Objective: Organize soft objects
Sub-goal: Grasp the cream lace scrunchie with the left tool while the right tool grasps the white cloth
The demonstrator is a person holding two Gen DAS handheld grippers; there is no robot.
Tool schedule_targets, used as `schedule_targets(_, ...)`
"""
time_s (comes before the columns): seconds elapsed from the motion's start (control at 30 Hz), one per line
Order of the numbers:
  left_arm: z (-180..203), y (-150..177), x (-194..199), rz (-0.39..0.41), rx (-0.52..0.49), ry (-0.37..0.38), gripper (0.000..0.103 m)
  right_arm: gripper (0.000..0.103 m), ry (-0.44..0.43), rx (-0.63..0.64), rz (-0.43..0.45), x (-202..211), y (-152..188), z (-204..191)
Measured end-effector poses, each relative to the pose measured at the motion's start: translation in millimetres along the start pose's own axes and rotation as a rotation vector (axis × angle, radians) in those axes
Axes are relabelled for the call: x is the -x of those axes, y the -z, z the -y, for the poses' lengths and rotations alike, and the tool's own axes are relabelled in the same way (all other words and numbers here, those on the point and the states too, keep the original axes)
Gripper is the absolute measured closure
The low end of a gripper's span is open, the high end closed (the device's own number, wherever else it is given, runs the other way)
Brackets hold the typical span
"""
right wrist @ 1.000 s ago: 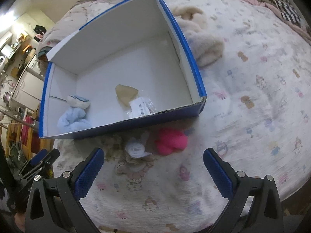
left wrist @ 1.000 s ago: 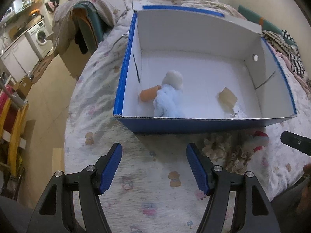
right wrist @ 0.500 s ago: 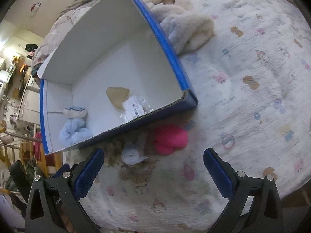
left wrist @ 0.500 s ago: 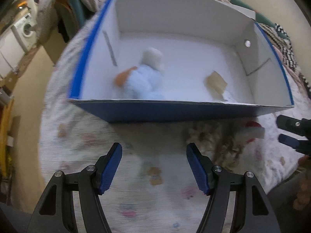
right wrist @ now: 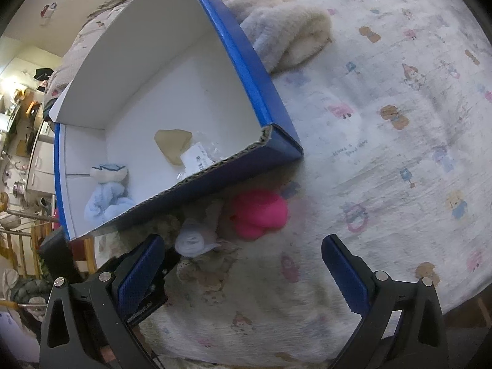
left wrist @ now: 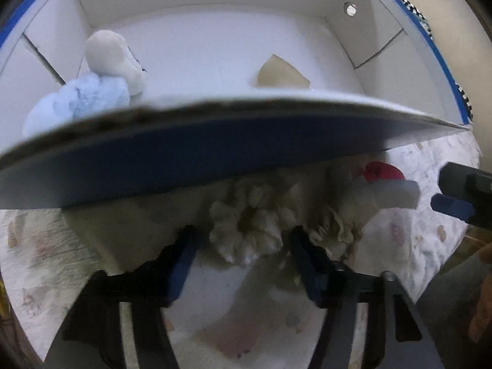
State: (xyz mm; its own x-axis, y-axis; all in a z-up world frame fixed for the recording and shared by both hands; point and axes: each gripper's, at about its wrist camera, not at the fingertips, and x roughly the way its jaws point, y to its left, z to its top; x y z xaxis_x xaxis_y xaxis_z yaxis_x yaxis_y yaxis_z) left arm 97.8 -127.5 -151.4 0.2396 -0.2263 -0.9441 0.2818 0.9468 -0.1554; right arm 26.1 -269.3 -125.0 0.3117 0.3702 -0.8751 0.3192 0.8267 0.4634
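Left wrist view: left hand-held gripper (left wrist: 243, 246) has just been closing around the beige ruffled scrunchie (left wrist: 246, 230) on the bed, beside the blue box (left wrist: 184, 150); pads not visibly pressing.
Handling: soft, light; pinch its bunched rim.
Right wrist view: right hand-held gripper (right wrist: 243, 264) spread wide, empty, near the pink plush toy (right wrist: 259, 212).

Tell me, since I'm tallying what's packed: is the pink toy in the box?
Out. The pink toy lies on the bedsheet beside the box.
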Motion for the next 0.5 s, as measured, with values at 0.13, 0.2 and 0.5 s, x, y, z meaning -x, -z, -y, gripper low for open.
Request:
schedule_targets(0.13, -4, -5, -6, 0.016, 0.010, 0.008, 0.095, 0.000, -0.037, -0.002, -0.033, -8, -1, -4)
schedule_targets(0.2, -4, -6, -5, 0.018, 0.006, 0.042, 0.096, 0.000, -0.071, 0.009, -0.052, -12, 0, -10)
schedule_targets(0.5, -17, -3, 22, 0.053, 0.034, 0.040, 0.098, 0.020, -0.169, 0.024, -0.102, -28, -2, -30)
